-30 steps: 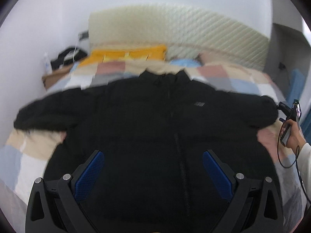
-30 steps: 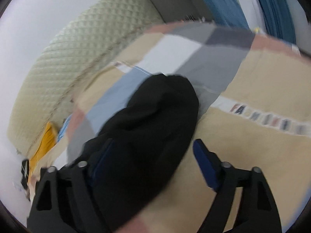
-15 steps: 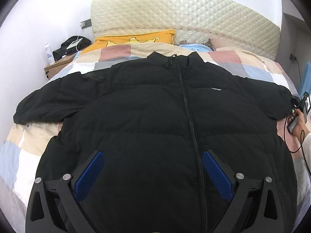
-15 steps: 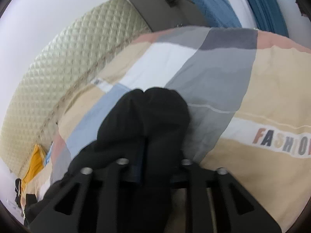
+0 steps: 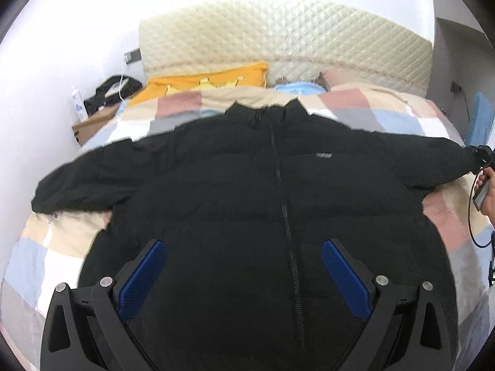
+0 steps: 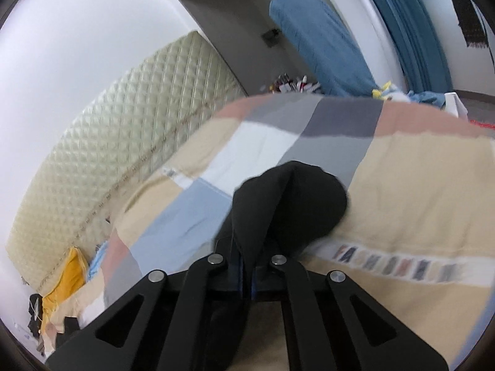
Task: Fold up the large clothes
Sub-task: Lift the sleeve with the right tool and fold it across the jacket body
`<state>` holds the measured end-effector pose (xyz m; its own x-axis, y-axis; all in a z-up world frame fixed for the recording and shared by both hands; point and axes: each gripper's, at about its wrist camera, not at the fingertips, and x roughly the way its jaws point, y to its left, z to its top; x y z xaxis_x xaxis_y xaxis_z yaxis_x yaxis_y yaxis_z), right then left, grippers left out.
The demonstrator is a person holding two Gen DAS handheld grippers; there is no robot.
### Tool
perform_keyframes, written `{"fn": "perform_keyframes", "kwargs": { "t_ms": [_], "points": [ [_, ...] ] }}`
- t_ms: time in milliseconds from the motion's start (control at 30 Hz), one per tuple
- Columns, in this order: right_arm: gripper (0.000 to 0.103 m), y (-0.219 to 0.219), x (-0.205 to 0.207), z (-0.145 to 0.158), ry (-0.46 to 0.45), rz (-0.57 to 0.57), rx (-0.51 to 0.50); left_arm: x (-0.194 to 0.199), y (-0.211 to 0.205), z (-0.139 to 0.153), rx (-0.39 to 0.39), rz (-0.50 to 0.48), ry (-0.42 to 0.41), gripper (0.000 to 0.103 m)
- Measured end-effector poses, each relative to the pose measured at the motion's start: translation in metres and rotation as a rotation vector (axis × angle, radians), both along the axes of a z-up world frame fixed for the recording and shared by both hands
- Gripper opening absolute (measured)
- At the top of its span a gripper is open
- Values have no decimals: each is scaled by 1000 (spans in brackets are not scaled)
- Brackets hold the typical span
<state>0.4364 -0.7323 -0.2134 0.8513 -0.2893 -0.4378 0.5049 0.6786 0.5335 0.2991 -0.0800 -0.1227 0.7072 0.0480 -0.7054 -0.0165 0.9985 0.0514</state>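
A black puffer jacket point(image 5: 253, 204) lies face up and zipped on the bed, both sleeves spread out sideways. My left gripper point(image 5: 244, 273) is open and empty, hovering over the jacket's lower front, its blue pads point(image 5: 145, 273) wide apart. My right gripper point(image 6: 246, 266) is shut on the cuff of the jacket's right-hand sleeve point(image 6: 290, 204) and holds it pinched just above the quilt. In the left wrist view it shows at the far right edge point(image 5: 481, 154), at the sleeve's end.
The bed has a patchwork quilt point(image 5: 386, 108) and a quilted cream headboard point(image 5: 278, 34). A yellow pillow point(image 5: 201, 80) lies at the head. A bedside stand with a bottle and black items point(image 5: 92, 105) is at the left. Blue curtains point(image 6: 402, 21) hang at the right.
My right gripper closed on the sleeve cuff and has lifted it slightly. My left gripper stayed open over the jacket, with only small camera shifts.
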Motion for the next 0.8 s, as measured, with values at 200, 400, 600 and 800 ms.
{"fn": "perform_keyframes", "kwargs": {
  "t_ms": [200,400,600,800],
  "points": [
    [2,18,-23,51,-25,24,-32,-31,1,32,40,-21,-69,102],
    [2,61,-40,113,-51,65,-107,-60,18,54,48,-26,-105,102],
    [3,118,-48,180,-66,125,-195,-92,45,72,2,-9,-164,102],
    [3,218,-49,234,-13,188,-393,-117,75,82,-54,45,-210,102]
  ]
}}
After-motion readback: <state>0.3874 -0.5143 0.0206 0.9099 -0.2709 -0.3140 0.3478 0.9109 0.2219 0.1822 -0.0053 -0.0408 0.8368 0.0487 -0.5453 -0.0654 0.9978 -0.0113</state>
